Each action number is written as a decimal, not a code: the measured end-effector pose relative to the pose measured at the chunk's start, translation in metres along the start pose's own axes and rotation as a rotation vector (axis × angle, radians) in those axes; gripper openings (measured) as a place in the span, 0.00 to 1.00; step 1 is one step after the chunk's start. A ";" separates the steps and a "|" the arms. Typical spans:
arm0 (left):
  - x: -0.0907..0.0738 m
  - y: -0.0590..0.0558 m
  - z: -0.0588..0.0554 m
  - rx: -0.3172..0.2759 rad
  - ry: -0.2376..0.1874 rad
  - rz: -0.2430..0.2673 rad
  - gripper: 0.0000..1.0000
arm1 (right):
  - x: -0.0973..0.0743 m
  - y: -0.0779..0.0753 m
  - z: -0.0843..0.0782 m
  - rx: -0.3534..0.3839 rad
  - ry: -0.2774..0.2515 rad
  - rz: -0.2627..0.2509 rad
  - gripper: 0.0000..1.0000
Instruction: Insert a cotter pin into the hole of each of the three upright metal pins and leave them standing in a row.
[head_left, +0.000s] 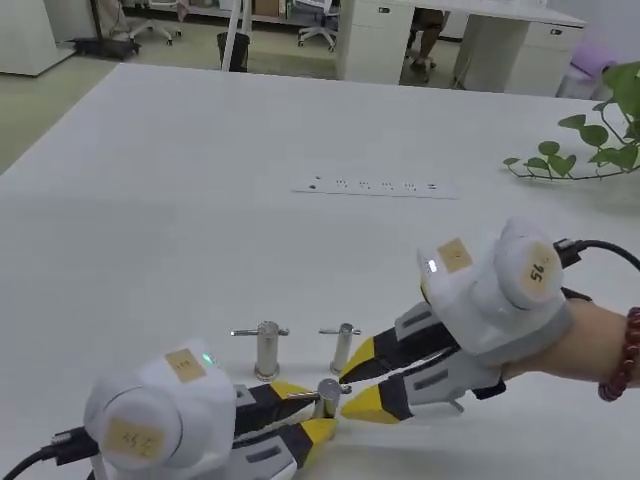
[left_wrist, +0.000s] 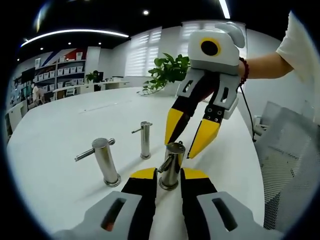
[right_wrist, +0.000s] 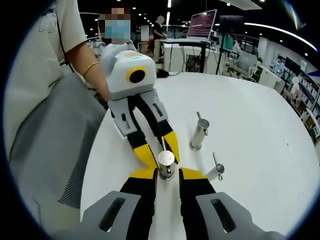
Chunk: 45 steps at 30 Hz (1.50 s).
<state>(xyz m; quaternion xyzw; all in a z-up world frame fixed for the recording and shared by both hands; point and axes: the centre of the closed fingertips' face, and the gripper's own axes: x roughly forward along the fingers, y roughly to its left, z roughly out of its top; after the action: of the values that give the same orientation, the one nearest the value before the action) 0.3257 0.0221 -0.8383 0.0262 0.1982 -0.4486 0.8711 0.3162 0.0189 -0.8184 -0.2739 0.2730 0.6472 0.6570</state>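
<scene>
Three upright metal pins stand on the white table (head_left: 200, 200). The far-left pin (head_left: 266, 350) (left_wrist: 106, 162) and the middle pin (head_left: 342, 348) (left_wrist: 145, 140) each carry a cotter pin through the head. The near pin (head_left: 327, 398) (left_wrist: 171, 166) (right_wrist: 166, 165) also has a thin cotter pin (left_wrist: 161, 164) through it. My left gripper (head_left: 305, 410) (left_wrist: 170, 174) is shut on this near pin at its base. My right gripper (head_left: 365, 382) (left_wrist: 187, 135) (right_wrist: 167, 174) comes in from the right, open, its yellow tips either side of the same pin's head.
A white power strip (head_left: 375, 186) lies mid-table and a leafy plant (head_left: 590, 150) reaches in at the right edge. Office chairs and desks stand beyond the table's far edge. A person's hand and sleeve (left_wrist: 300, 45) hold the right gripper.
</scene>
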 end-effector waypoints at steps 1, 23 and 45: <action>-0.001 0.000 0.000 0.000 0.003 -0.001 0.19 | 0.001 0.001 0.002 0.002 -0.007 0.001 0.19; -0.031 -0.004 0.004 -0.014 -0.033 -0.004 0.38 | 0.018 0.002 0.010 0.017 -0.041 -0.007 0.16; -0.070 -0.001 0.023 -0.013 -0.102 0.067 0.50 | 0.009 -0.005 0.010 0.043 -0.084 -0.053 0.13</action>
<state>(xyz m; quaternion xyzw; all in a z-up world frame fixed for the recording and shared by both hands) 0.2961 0.0708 -0.7912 0.0043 0.1553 -0.4186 0.8948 0.3217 0.0320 -0.8179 -0.2393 0.2516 0.6343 0.6907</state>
